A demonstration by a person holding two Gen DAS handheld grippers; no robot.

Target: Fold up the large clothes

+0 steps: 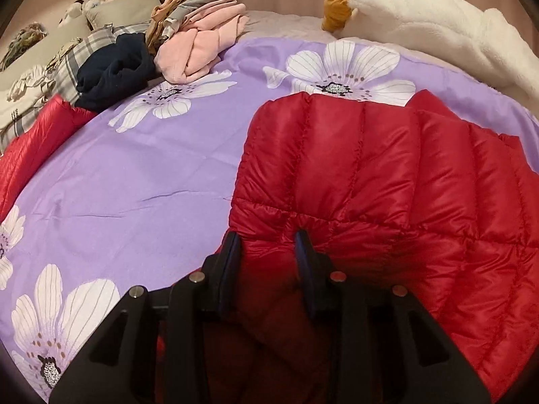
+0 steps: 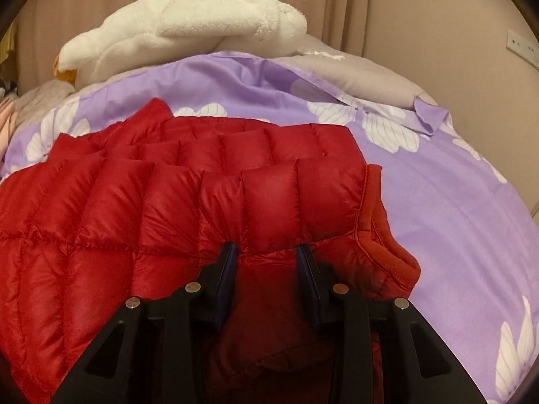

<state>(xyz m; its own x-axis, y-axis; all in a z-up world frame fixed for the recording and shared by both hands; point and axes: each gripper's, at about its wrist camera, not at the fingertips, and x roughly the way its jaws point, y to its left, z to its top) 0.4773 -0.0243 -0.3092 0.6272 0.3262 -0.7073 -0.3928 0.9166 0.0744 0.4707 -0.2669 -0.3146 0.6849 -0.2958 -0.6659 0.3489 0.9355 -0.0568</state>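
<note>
We see a red quilted jacket (image 1: 387, 175) between our black grippers' fingers; beyond, a lilac sheet (image 1: 141, 175) with white flowers; farther off, pink clothes (image 1: 198, 47); a white plush (image 2: 188, 30).

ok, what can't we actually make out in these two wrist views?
- Left wrist view: the red quilted puffer jacket runs under the left gripper and off the frame's bottom and right edges; its near hem is hidden.
- Right wrist view: the right gripper and its black body cover the fabric it pinches; which part of the jacket is unclear.
- Left wrist view: the heap of pink and grey clothes is too crumpled to count garments.
</note>
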